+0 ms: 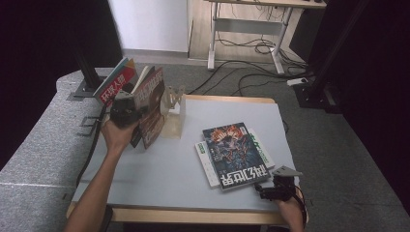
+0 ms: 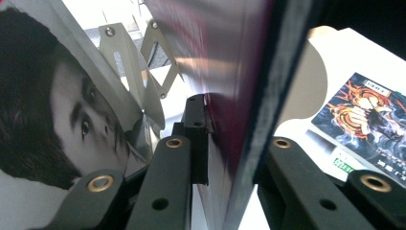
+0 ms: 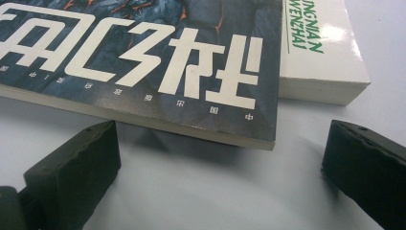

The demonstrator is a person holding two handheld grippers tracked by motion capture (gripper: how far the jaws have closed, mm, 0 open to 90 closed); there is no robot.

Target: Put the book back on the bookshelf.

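Observation:
My left gripper (image 1: 128, 104) is raised over the table's far left, shut on a dark red magazine (image 1: 153, 104) that stands upright on edge. In the left gripper view the jaws press both sides of this magazine (image 2: 239, 96) at my left gripper (image 2: 230, 143). Beside it leans a red-covered magazine (image 1: 115, 82), whose back shows a face (image 2: 48, 120). My right gripper (image 1: 263, 191) rests at the table's near right, open, its fingertips (image 3: 76, 158) apart just short of the corner of a dark illustrated magazine (image 3: 143, 57). That magazine (image 1: 234, 154) lies on a white book (image 1: 205, 164).
A pale metal book stand (image 1: 173, 104) stands on the grey table (image 1: 159, 174) just right of the held magazine, and also appears behind the jaws as the stand (image 2: 134, 62). The white book (image 3: 316, 48) sticks out past the dark magazine's edge. Cables and desk legs lie on the floor beyond.

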